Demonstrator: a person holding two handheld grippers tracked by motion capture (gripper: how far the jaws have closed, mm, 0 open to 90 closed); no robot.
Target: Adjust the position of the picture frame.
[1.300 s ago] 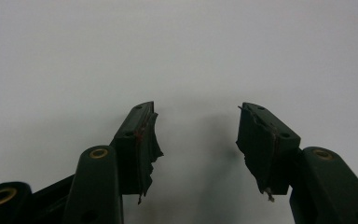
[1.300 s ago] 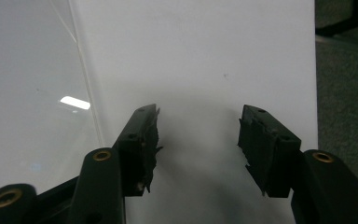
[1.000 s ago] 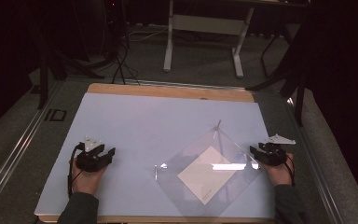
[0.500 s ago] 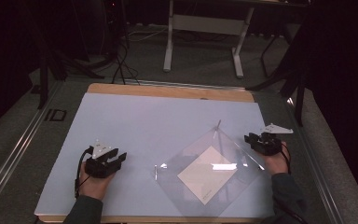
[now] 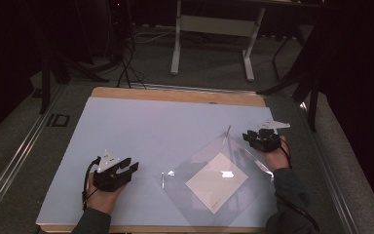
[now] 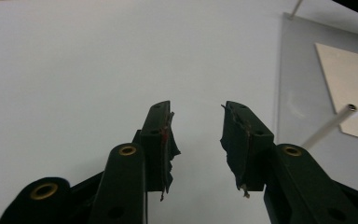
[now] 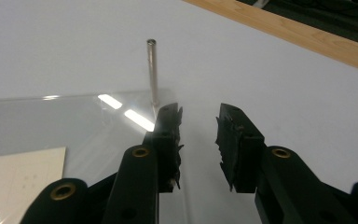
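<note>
On the left, the left gripper [image 5: 129, 168] sits low over the white table cover [image 5: 141, 122], and its jaws have just been closing partway; they stand apart with nothing between them. To do this step well, I think it should slide toward the near left corner of the clear plate [image 5: 214, 170] and stop by the little metal post [image 5: 162, 178] there, not bump it. The clear plate lies flat on the right half of the table, turned like a diamond. It looks like glass or plastic, shiny with bright light streaks, and a pale square sheet [image 5: 216, 181] lies under or on it. Thin posts stand up at its corners. On the right, the right gripper [image 5: 250, 137] waits just beside the plate's far corner post [image 7: 152, 72]. Its jaws have just been closing too, yet hold nothing. It should come in slowly and grab the edge gently.
</note>
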